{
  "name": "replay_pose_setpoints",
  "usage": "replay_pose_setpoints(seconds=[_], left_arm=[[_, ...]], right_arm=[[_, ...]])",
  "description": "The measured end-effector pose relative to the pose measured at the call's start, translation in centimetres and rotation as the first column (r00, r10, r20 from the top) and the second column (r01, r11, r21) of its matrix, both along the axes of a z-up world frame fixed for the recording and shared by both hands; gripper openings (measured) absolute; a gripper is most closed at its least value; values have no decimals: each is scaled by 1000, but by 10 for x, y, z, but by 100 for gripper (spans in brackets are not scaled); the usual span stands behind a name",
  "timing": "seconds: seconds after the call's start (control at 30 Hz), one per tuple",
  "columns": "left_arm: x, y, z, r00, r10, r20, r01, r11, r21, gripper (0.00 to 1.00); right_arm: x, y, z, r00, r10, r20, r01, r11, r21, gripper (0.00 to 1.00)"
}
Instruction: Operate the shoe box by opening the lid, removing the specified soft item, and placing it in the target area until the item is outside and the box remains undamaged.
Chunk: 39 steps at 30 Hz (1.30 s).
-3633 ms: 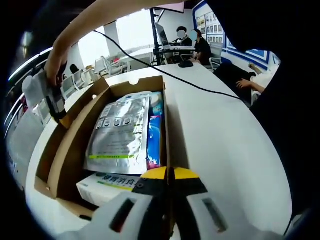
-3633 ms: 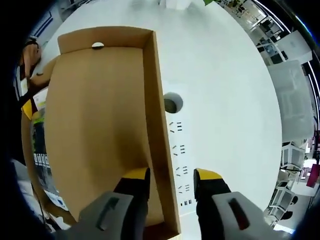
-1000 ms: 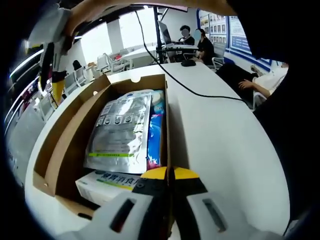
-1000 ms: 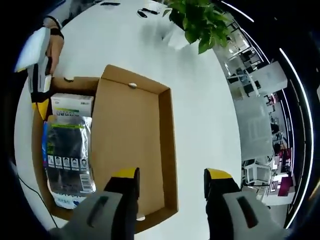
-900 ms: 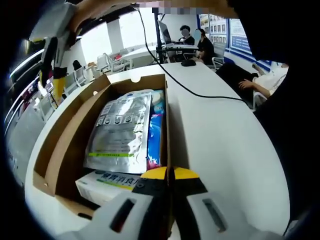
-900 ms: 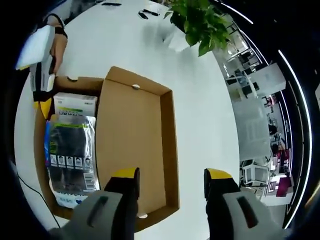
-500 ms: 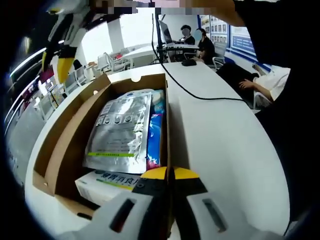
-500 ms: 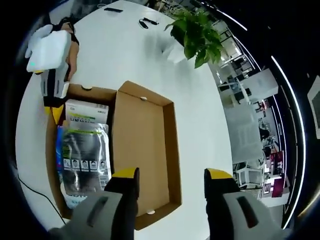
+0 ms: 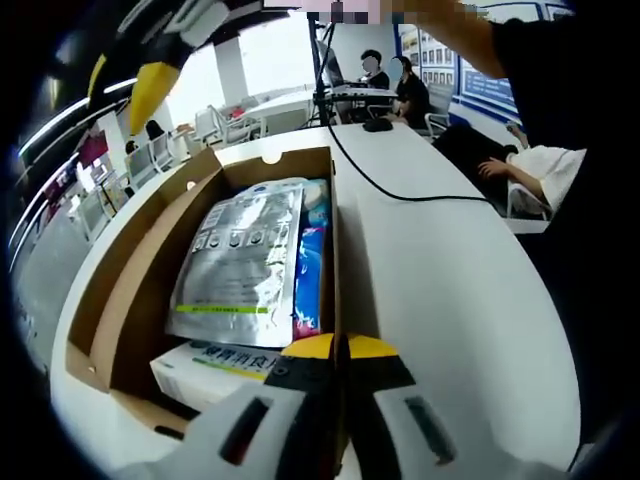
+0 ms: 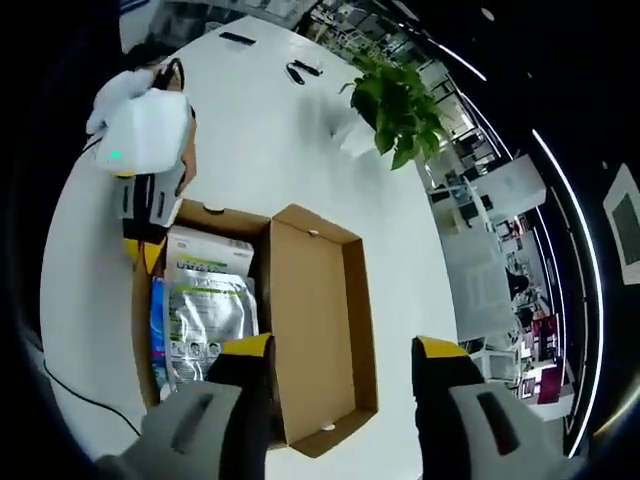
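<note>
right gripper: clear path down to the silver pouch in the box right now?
Probably yes. The lid is folded flat open, the silver pouch lies uncovered on top, and the right gripper hangs open above. The left gripper sits at the box's end wall.

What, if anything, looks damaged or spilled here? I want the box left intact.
Nothing stands out. The shoe box sits open with its lid laid flat beside it, walls untorn. The silver pouch and other packs lie inside, nothing spilled on the white table.
</note>
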<state>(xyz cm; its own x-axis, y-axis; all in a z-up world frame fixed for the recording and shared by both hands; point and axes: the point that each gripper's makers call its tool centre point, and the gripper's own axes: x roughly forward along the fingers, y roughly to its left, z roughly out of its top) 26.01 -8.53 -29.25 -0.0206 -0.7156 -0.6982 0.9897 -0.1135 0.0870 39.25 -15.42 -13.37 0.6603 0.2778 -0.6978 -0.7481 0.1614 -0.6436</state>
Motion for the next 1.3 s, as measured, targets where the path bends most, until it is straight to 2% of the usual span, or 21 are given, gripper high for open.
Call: replay_pose_setpoints(seconds=[0.47,0.63,0.9,1.1,1.3], left_arm=[[8,-1,-3,1000,-2,3,2,1000,0,2],[2,0,-3,1000,-2,0,2,1000,4,2],[-2,0,-5,1000,-3,5,3,1000,10,2],[-11,1,-4,1000,-6,8,6,1000,7,2],[-6,-1,-6,1000,-1,10,1,1000,16,2]], right_arm=[[-66,-14,-16,1000,-16,15,16,1000,10,59],[-88,-17,-35,1000,12,7,-12,1000,-6,60],[-95,-30,-57,1000,-17,-13,17,1000,-1,60],[-94,-26,-64,1000,-11,-8,11,1000,9,60],[-97,-22,-72,1000,10,-18,-9,1000,19,60]])
